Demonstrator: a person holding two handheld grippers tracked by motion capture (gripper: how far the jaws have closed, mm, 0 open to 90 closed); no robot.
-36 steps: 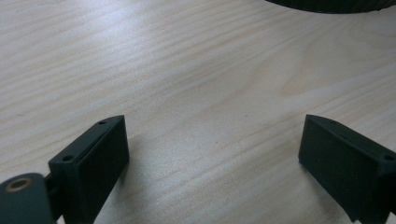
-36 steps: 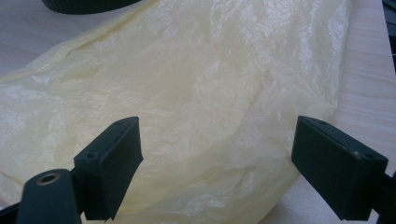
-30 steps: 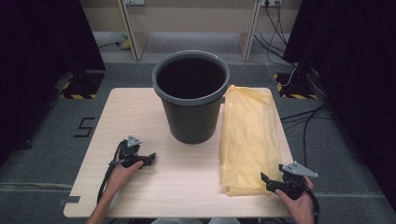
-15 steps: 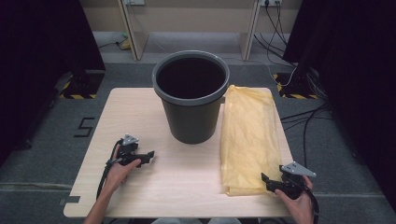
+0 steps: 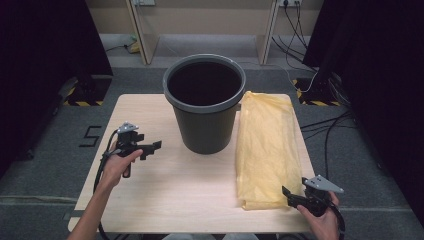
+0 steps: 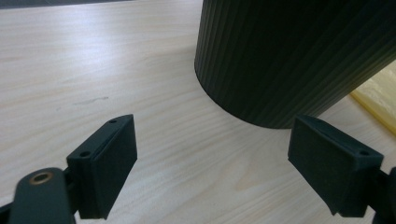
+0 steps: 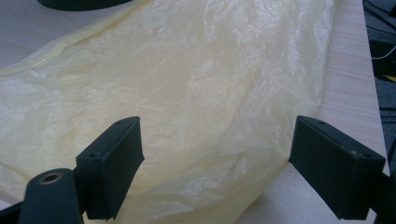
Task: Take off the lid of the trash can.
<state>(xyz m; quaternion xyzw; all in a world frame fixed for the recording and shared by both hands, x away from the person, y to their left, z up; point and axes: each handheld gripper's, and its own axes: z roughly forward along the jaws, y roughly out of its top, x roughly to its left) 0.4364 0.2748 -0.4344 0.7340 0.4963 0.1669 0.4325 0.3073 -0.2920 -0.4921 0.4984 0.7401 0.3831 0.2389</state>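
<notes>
Starting the approach: your right gripper, jaws wide and empty, sits at the near end of the yellow bag lying flat beside the bin. Left gripper wide, nothing btwn jaws. Next, I'd say: pinch bag's edge.

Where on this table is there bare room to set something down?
Bare wood lies left of the bin, around the left gripper, and along the near edge between both hands. The right side is crowded: the yellow bag covers it, with the right gripper at its near end.
</notes>
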